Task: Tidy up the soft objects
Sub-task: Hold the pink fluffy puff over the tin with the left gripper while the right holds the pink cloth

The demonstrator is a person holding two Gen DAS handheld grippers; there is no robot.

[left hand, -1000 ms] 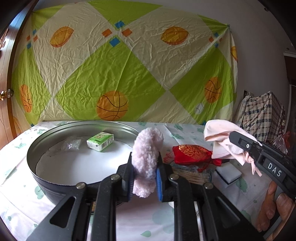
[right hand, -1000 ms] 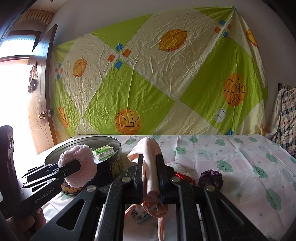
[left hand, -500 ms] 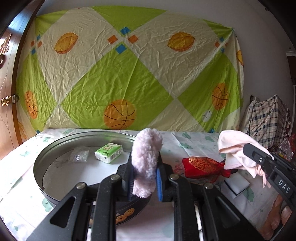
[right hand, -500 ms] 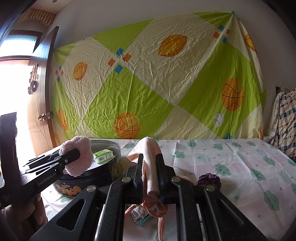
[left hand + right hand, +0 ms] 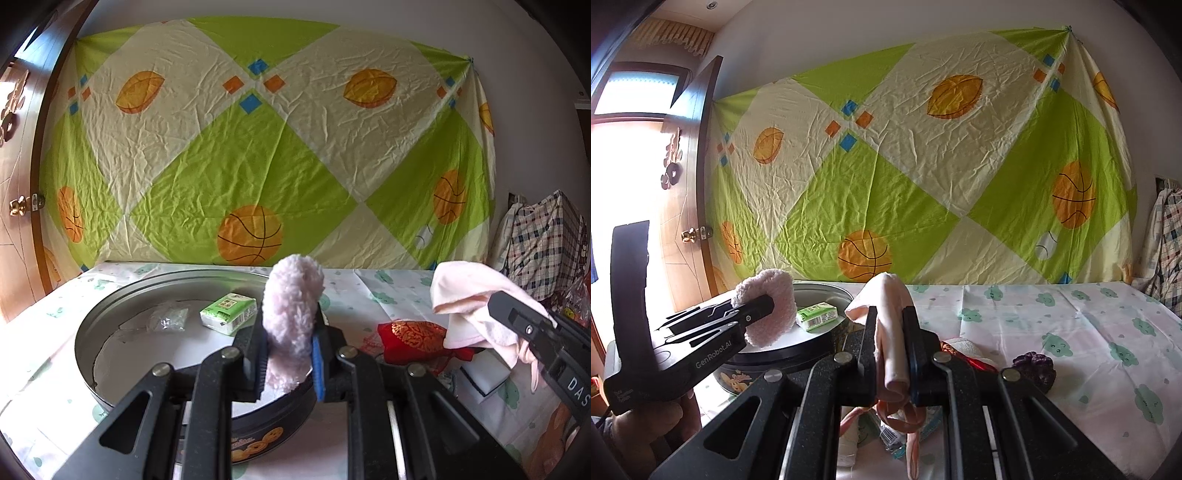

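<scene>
Gripping a fluffy pale-pink plush scrunchie (image 5: 291,325), the left gripper (image 5: 289,363) has its blue-padded jaws pressed into the pile from both sides, the loop standing upright just above the near rim of the round dark metal biscuit tin (image 5: 110,391). The right gripper (image 5: 891,349) is clamped on a folded peach-pink soft cloth (image 5: 888,332), whose thin straps dangle loose below the jaws.

Judging from this, the scrunchie is about to go into the tin, and two things could spoil that. Its long fibres may cling to the ribbed pads when the jaws part, so it could hang on one side and drop outside the rim onto the cloud-print tablecloth (image 5: 1071,325). The cloth is limp and held only by a fold; its trailing straps could snag the clutter beneath the right gripper or slide free.

Inside the tin, on a smooth white paper liner, lie a boxy green-and-white tissue pack (image 5: 229,313) and a small crinkled clear plastic bag (image 5: 168,319). Right of the tin sits a shiny red brocade pouch (image 5: 413,341) with gold pattern, beside it a flat white sponge block (image 5: 487,373). Further over, a knobbly dark purple scrunchie (image 5: 1034,367) rests on the tablecloth. Behind everything hangs a creased green-and-cream bedsheet (image 5: 280,155).
</scene>
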